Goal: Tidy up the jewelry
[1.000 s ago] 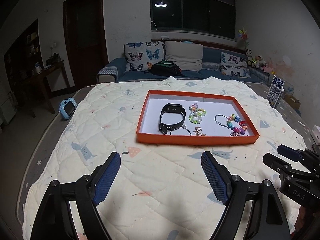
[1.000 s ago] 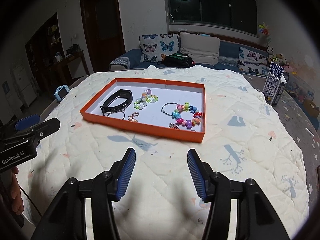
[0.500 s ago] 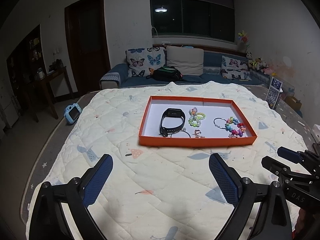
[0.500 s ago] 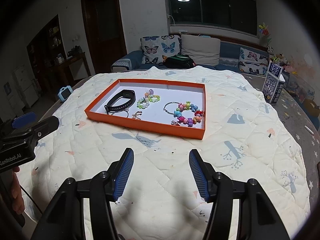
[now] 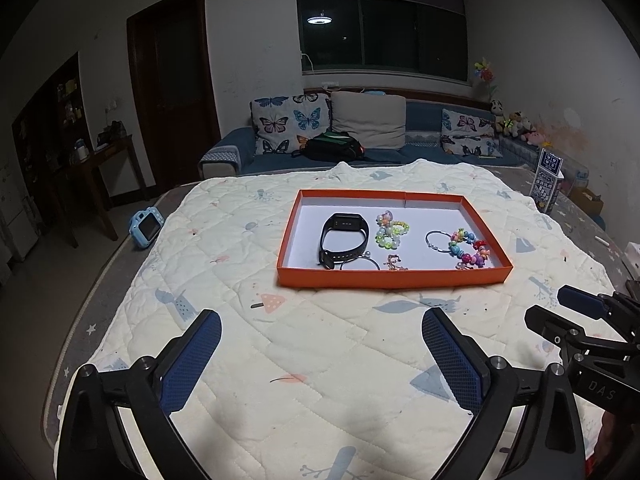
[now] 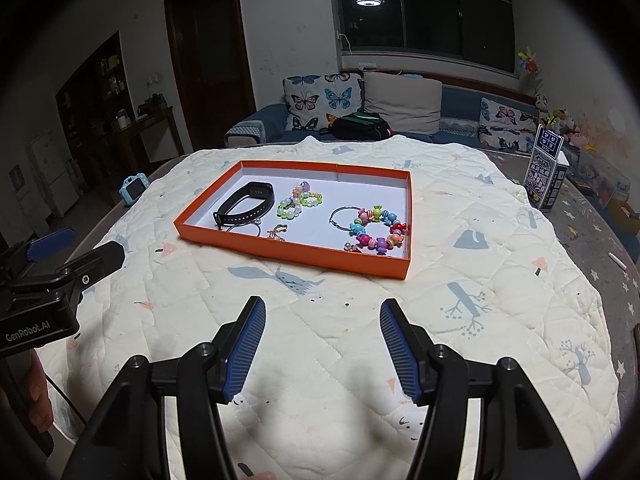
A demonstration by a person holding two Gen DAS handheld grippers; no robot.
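Observation:
An orange tray [image 5: 392,278] [image 6: 296,251] lies on the quilt. It holds a black watch band [image 5: 344,240] [image 6: 245,208], a green bead bracelet [image 5: 390,234] [image 6: 298,202], a colourful bead bracelet [image 5: 466,248] [image 6: 376,230], thin hoops and a small gold charm [image 5: 396,263]. My left gripper [image 5: 320,338] is open and empty, well short of the tray. My right gripper [image 6: 322,328] is open and empty, also short of the tray.
The quilt [image 5: 280,340] covers a round table. A blue toy camera [image 5: 145,226] lies at the left edge. A blue carton [image 6: 546,176] stands at the far right. A sofa [image 5: 360,140] with cushions stands behind.
Both grippers have drawn back and up from the tray, which looks smaller now. The left jaws have opened wider. The jewelry has not moved.

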